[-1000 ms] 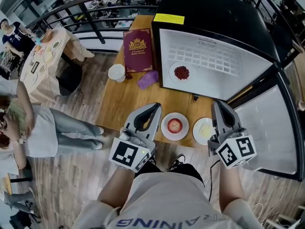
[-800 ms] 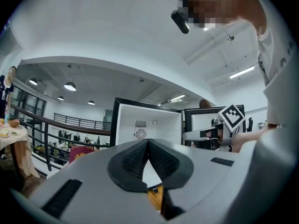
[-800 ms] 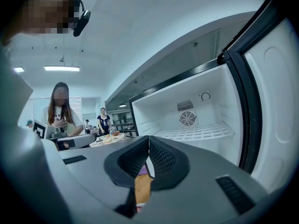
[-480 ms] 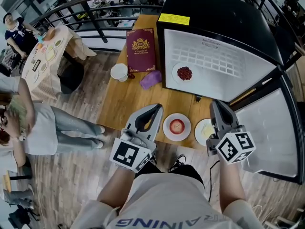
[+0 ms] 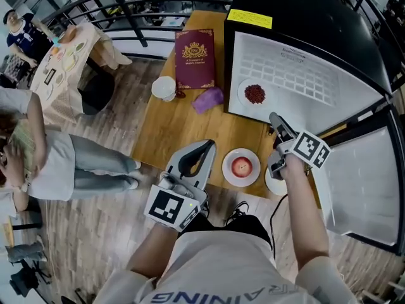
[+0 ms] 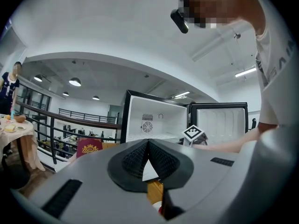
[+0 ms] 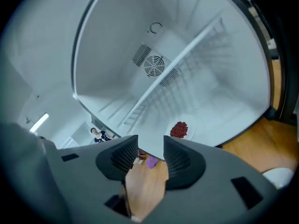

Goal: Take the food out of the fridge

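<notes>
So, fridge (image 5: 304, 18): black mini one standing on the table, wide open. It's white inside, with a wire shelf and a little fan at the back.
Fridge door (image 5: 354, 182): swung all the way out to the right, white liner facing up at the head camera.
Table (image 5: 171, 125): wooden, carrying the fridge and everything else below.
Left gripper (image 5: 204, 147): hangs over the near table edge, well away from the fridge. Its pads meet at the tips and there's nothing in them.
Right gripper (image 5: 275, 118): reaches toward the fridge mouth with its tips right at the front edge of the fridge floor. Its jaws have just been opening and now stand apart, with only bare table showing between the pads.
Menu book (image 5: 194, 58): maroon with a gold crest, lying flat at the far end of the table, left of the fridge.
Plate of red food (image 5: 254, 94): the task thing, sitting on the fridge floor near the front. It's close to the right gripper's tips but not touching them.
Plate with red centre (image 5: 241, 167): out on the table, between the two grippers.
White plate (image 5: 272, 185): at the table edge, mostly hidden under the right hand.
Cup (image 5: 164, 88): white, beside the menu book's near corner.
Purple thing (image 5: 208, 99): small lump just left of the fridge. Can't tell what it is.
</notes>
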Tool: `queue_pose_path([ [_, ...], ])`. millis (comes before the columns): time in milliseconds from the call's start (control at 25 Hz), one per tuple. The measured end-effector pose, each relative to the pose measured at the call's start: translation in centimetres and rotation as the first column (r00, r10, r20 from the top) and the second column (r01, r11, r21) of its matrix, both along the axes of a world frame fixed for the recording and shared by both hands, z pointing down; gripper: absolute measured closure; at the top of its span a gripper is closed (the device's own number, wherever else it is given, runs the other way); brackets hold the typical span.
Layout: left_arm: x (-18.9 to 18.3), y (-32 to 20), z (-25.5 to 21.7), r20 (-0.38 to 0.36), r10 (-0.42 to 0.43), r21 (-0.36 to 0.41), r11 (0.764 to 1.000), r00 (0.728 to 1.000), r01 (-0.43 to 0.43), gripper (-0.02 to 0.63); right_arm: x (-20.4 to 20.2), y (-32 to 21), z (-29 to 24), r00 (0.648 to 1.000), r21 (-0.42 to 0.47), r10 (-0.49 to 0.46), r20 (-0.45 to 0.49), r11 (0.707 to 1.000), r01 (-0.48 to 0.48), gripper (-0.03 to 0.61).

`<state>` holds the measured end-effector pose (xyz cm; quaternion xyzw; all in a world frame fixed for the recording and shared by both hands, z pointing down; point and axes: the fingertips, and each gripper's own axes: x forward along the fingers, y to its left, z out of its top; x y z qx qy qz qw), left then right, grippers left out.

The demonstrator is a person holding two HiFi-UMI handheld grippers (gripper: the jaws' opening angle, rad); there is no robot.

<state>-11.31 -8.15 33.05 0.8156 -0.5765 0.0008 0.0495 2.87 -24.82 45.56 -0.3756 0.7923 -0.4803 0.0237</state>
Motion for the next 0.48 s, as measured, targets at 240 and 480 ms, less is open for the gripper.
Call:
queue_pose_path([
  [240,-1.0,-0.2,1.3,0.000,-0.025,-0.029,0.999,1.000,0.025,0.606,-0.8,-4.1,5.8,0.989,-0.215,0.119,0.091,0.972,-0.097,0.410],
  [480,-1.4,-0.7,2.7,-0.005,-0.037,-0.049,0.998,0.999,0.036,0.606,-0.6,-6.7,10.7,0.970,-0.372,0.216,0.112,0.914,-0.161,0.410],
])
